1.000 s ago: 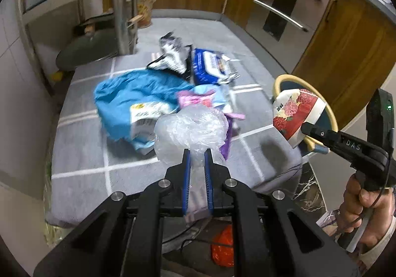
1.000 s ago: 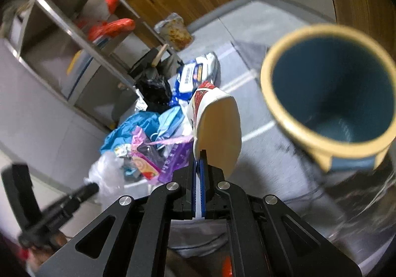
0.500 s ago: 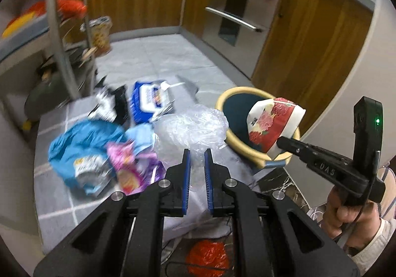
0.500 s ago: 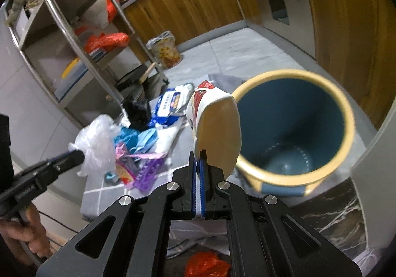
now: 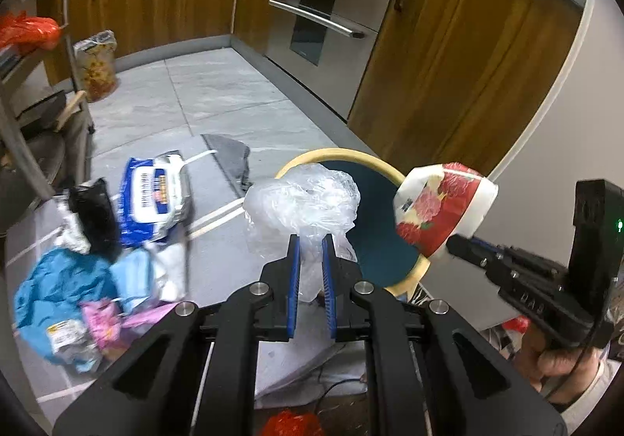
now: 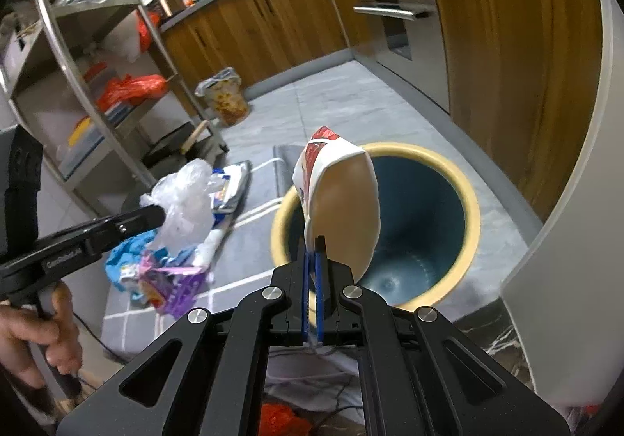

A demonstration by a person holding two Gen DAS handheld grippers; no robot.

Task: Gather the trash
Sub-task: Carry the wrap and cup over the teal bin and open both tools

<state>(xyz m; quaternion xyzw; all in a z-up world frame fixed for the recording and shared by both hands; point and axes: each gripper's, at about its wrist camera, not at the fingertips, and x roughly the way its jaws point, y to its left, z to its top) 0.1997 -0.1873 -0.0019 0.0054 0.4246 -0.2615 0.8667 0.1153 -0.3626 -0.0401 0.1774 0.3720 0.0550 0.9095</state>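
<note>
Right gripper (image 6: 314,260) clamped on rim of red-floral paper bowl (image 6: 343,198), directly above open mouth of blue, yellow-rimmed round bin (image 6: 464,186). Left gripper (image 5: 311,260) pinching crumpled clear plastic bag (image 5: 300,206), at bin's near rim (worktop side). Right hand nearer drop point.

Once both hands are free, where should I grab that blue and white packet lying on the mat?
Take the blue and white packet by its crinkled far end, near the white strip. It lies flat on the grey mat, so a pinch needs a raised edge. Come from above on the bin side; the black bag crowds its other side.
</note>
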